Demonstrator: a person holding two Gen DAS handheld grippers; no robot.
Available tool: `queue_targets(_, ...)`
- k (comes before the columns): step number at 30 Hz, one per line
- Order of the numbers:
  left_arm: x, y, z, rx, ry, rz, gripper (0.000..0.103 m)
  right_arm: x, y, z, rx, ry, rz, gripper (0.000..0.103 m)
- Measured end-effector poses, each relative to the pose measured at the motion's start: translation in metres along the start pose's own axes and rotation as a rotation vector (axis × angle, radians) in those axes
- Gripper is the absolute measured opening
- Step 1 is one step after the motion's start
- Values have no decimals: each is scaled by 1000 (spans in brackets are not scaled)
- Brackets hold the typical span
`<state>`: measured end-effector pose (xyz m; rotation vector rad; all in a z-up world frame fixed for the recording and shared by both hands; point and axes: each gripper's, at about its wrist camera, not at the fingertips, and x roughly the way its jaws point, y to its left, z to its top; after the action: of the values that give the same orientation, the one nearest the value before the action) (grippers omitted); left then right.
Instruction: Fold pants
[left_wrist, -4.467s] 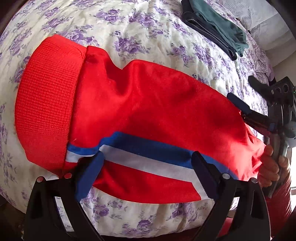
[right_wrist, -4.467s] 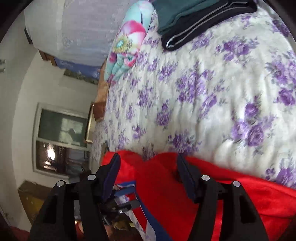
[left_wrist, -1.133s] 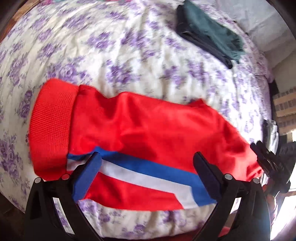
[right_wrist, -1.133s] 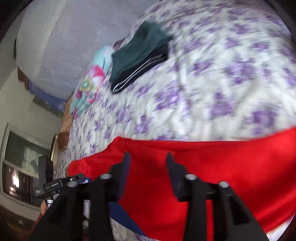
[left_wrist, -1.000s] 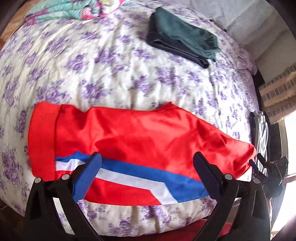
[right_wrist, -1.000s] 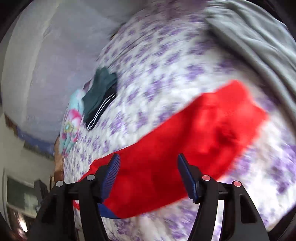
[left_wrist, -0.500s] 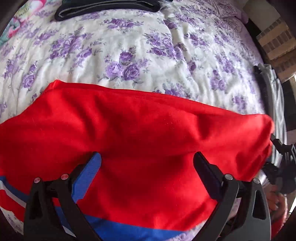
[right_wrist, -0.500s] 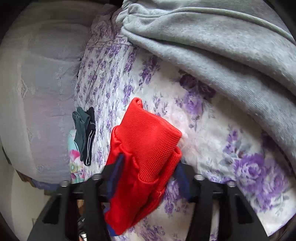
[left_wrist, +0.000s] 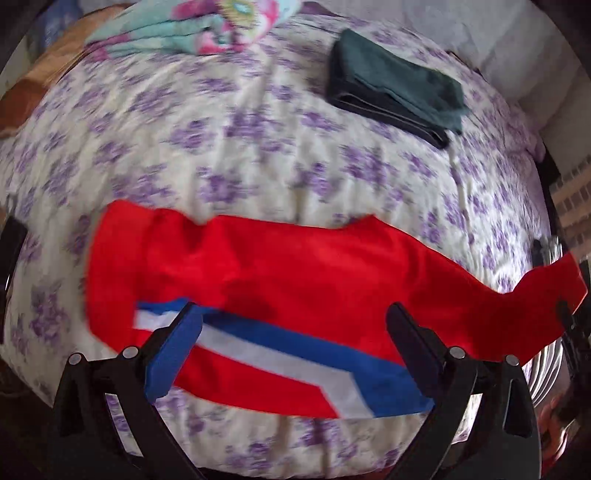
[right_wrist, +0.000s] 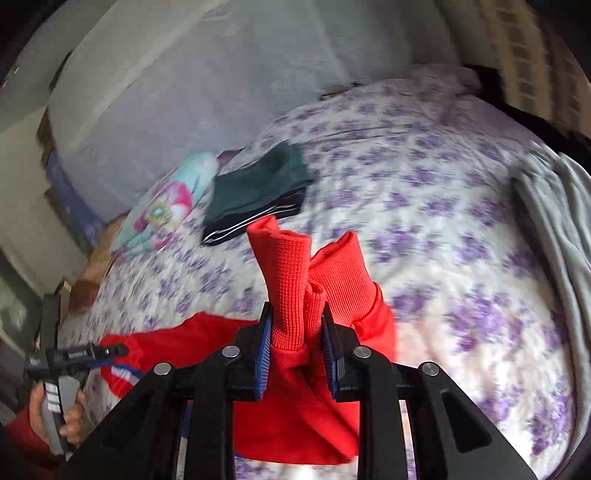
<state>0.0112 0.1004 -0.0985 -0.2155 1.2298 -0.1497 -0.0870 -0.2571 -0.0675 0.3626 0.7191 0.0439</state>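
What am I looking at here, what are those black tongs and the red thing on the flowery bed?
These are two hand-held tongs, one in each of a person's hands, each with a camera looking along its fingers. One picture comes from the left tongs, which stand open above the red pants spread on the floral bedspread. The other comes from the right tongs, which have just been closing and now pinch the pants' ribbed cuffs. Farther back lie folded dark clothes and a colourful blanket.

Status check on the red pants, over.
Right gripper just closed, clamped on ribbed cuffs. Left gripper open, empty. Red pants flat on bed. Nothing blocking.
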Motion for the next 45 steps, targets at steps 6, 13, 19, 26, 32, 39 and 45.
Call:
queue_targets(6, -23, 114, -32, -234, 12, -21, 97, 97, 116, -69, -406, 286, -23, 25)
queue_targets(13, -9, 146, -52, -271, 76, -86, 97, 51, 109, -51, -280, 251, 88, 39)
queue_targets(19, 10, 130, -53, -249, 80, -84, 97, 102, 86, -44, -253, 326, -143, 40)
queue_targets(26, 22, 125, -28, -275, -24, -52, 98, 123, 77, -62, -264, 389, -158, 46)
queue_targets(32, 32, 125, -3, -230, -109, -76, 98, 123, 78, -59, -286, 402, -137, 47)
queue_targets(39, 4, 117, -5, -165, -154, -119, 38, 118, 77, -55, -271, 391, -123, 48)
queue_targets(45, -33, 83, 4, -41, -194, -121, 30, 88, 82, -49, -300, 305, -120, 69)
